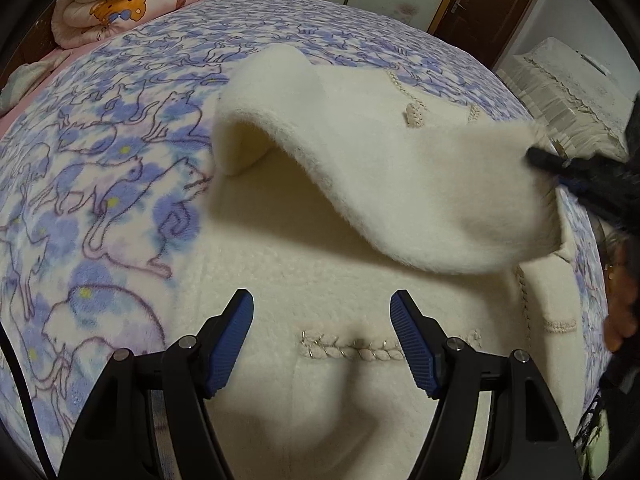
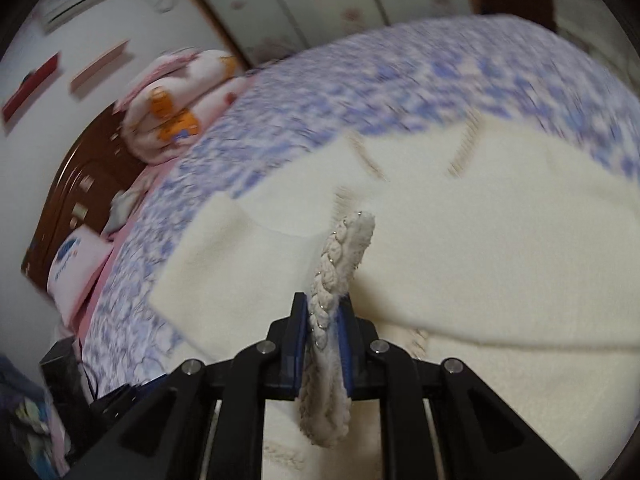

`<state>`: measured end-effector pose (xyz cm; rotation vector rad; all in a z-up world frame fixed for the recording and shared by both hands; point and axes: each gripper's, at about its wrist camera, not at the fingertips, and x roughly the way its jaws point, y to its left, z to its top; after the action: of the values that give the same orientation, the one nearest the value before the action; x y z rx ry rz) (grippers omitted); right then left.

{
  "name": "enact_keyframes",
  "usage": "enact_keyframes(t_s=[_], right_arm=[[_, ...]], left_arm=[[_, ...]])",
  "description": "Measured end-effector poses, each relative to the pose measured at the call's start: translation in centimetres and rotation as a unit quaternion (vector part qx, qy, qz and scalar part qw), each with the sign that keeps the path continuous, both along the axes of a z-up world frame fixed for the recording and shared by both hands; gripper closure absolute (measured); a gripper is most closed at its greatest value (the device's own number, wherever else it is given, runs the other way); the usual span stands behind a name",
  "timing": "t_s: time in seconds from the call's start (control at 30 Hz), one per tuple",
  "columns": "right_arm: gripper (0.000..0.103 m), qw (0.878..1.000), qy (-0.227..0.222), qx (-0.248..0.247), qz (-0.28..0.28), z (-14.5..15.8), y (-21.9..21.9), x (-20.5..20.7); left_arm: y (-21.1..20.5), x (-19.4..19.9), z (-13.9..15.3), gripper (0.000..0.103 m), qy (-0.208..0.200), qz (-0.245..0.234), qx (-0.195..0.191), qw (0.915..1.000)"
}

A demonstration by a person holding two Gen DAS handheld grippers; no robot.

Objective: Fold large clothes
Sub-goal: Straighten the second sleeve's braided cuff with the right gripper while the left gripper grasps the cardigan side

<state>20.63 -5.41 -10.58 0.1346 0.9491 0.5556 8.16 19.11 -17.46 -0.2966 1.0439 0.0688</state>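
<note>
While the cream fleece garment (image 1: 344,292) lies spread across the bed (image 1: 100,184), we see the right tongs (image 2: 323,322) clenched on its braided trim edge (image 2: 344,248), lifting one flap (image 1: 400,184) clear of the body beneath. From the left wrist view, that raised flap hangs at twelve to two o'clock, its long axis running from ten o'clock toward three, where the right tongs pinch its corner. The left tongs (image 1: 322,340) stand released, their pads apart and grasping nothing, just above the flat body near a stitched braid (image 1: 352,352). Blur in the right wrist view leaves the far hem uncertain; the flap probably crosses toward nine o'clock. We judge the right hand the nearer.
</note>
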Motion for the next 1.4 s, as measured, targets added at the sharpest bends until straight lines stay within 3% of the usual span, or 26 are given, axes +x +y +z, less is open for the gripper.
enact_keyframes(t_s=[0.13, 0.23, 0.3, 0.4, 0.43, 0.5, 0.6, 0.83, 1.1, 1.23, 1.3, 1.33, 1.4], right_arm=[[0.089, 0.997, -0.075, -0.01, 0.022, 5.5, 1.4, 0.4], [0.09, 0.994, -0.111, -0.009, -0.024, 8.2, -0.4, 2.5], [0.09, 0.989, -0.115, -0.031, -0.088, 8.3, -2.8, 4.2], [0.081, 0.98, -0.073, -0.088, -0.162, 5.7, -6.5, 6.2], [0.071, 0.98, -0.043, -0.095, -0.172, 4.1, -7.7, 6.7], [0.07, 0.981, 0.016, -0.086, -0.174, 1.0, -9.9, 7.0], [0.07, 0.983, 0.062, -0.072, -0.16, -2.2, -11.6, 6.1], [0.07, 0.985, 0.102, -0.047, -0.131, -5.6, -11.5, 5.2], [0.07, 0.985, 0.112, -0.021, -0.129, -7.1, -10.6, 8.6], [0.067, 0.983, 0.115, -0.024, -0.138, -8.4, -9.9, 10.2], [0.073, 0.986, 0.099, -0.047, -0.129, -8.4, -9.2, 10.4], [0.088, 0.987, 0.084, -0.067, -0.117, -8.0, -8.6, 10.3], [0.089, 0.99, 0.037, -0.083, -0.11, -6.4, -7.9, 9.8]], left_arm=[[0.7, 1.0, 0.5, 0.033, -0.013, 0.019, -0.005, 0.9997], [1.1, 1.3, 1.1, 0.033, -0.023, 0.028, -0.011, 0.9993], [1.3, 1.5, 1.2, 0.033, -0.025, 0.028, -0.008, 0.9993], [1.7, 1.8, 1.1, 0.033, -0.021, 0.025, 0.0, 0.9995], [1.9, 1.9, 1.0, 0.033, -0.018, 0.025, 0.002, 0.9995], [2.5, 2.4, 1.0, 0.033, -0.016, 0.027, 0.004, 0.9995], [3.9, 3.7, 0.9, 0.033, -0.012, 0.031, -0.004, 0.9994], [7.5, 9.5, -0.1, 0.033, 0.011, 0.039, -0.021, 0.9989], [10.0, 16.2, -3.3, 0.033, 0.057, 0.04, -0.041, 0.9967], [10.4, 17.7, -4.6, 0.034, 0.056, 0.046, -0.072, 0.9948], [10.2, 18.1, -4.4, 0.071, 0.037, 0.044, -0.071, 0.9958], [9.8, 18.2, -3.7, 0.087, 0.024, 0.053, -0.047, 0.9972], [8.9, 18.1, -2.3, 0.091, -0.012, 0.061, -0.016, 0.998]])
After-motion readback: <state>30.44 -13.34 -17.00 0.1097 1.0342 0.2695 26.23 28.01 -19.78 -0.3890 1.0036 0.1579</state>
